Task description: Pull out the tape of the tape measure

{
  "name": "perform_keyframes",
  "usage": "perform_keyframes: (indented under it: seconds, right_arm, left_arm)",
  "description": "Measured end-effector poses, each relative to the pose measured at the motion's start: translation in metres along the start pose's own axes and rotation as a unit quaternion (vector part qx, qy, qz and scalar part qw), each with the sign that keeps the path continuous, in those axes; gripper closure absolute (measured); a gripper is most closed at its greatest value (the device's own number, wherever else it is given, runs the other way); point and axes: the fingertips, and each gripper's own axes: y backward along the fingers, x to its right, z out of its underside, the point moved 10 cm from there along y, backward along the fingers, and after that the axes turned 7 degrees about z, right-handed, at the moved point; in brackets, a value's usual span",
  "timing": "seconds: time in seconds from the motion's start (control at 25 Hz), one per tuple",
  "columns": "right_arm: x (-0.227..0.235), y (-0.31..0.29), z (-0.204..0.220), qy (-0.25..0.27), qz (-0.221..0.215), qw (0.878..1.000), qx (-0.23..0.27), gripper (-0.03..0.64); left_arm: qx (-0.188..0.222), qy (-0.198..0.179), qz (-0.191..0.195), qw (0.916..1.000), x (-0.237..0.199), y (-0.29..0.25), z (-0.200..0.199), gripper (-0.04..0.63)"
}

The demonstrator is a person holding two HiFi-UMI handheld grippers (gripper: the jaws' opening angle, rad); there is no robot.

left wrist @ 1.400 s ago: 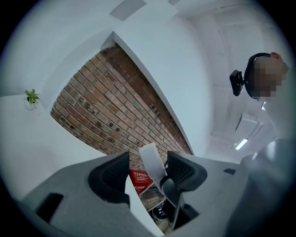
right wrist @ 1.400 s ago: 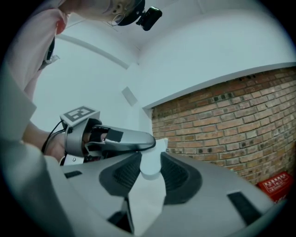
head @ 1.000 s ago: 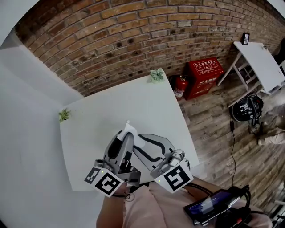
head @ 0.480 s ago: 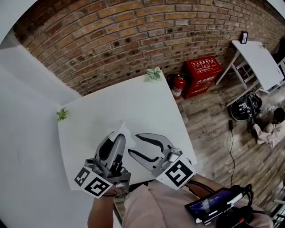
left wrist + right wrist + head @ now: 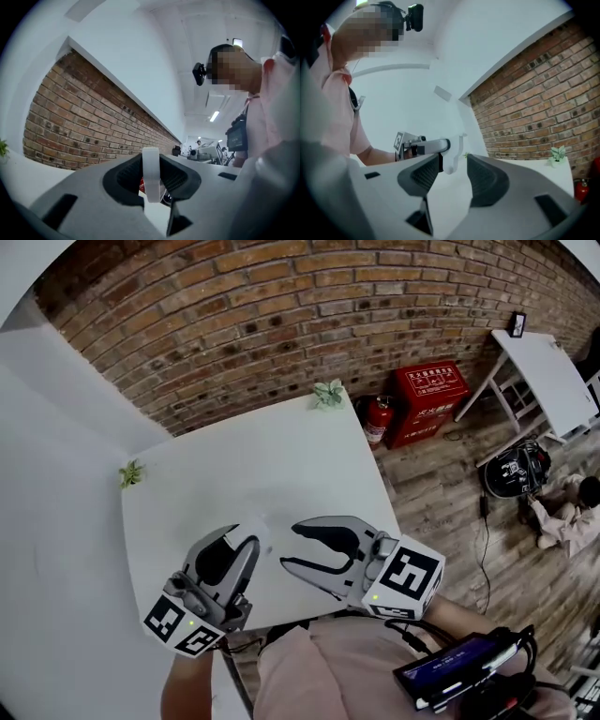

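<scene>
The grippers have been drawn apart: the left gripper, just closed, is clamped on the white tape measure over the tabletop; the right gripper, just opened, is empty. A light, slick case is judged, best pinched at the tape's tab.

Table: white top, one corner pointing at the brick wall.
Far corner: small green plant, right at the edge.
Left corner: second little plant.
Floor: wood planks; red box and fire extinguisher standing by the wall.
</scene>
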Motion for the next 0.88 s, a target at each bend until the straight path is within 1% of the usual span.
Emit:
perform_keyframes:
  seconds: [0.08,0.2,0.32,0.44,0.56,0.72,0.88]
  right_arm:
    - [0.004,0.004,-0.002,-0.042,-0.018,0.999,-0.005,0.422]
    - [0.008,0.006,-0.004,-0.102,-0.046,0.994,-0.014,0.422]
    - [0.01,0.005,-0.004,-0.147,-0.066,0.987,-0.025,0.435]
    - [0.009,0.003,0.002,-0.192,-0.089,0.976,-0.045,0.439]
    - [0.008,0.0,0.009,-0.236,-0.11,0.964,-0.061,0.442]
    - [0.008,-0.005,0.016,-0.263,-0.125,0.953,-0.082,0.449]
    - [0.009,-0.008,0.025,-0.283,-0.125,0.946,-0.099,0.46]
  left_arm:
    - [-0.02,-0.036,0.018,0.999,0.002,0.002,0.001,0.494]
    - [-0.045,-0.086,0.052,0.9939,0.009,0.005,0.005,0.494]
    - [-0.075,-0.104,0.086,0.988,0.015,0.011,0.014,0.494]
    - [-0.081,-0.137,0.109,0.9812,0.02,0.016,0.024,0.494]
    - [-0.084,-0.165,0.128,0.9742,0.024,0.019,0.03,0.494]
    - [-0.096,-0.197,0.138,0.9657,0.026,0.016,0.034,0.494]
    - [-0.117,-0.234,0.15,0.9535,0.028,0.013,0.038,0.494]
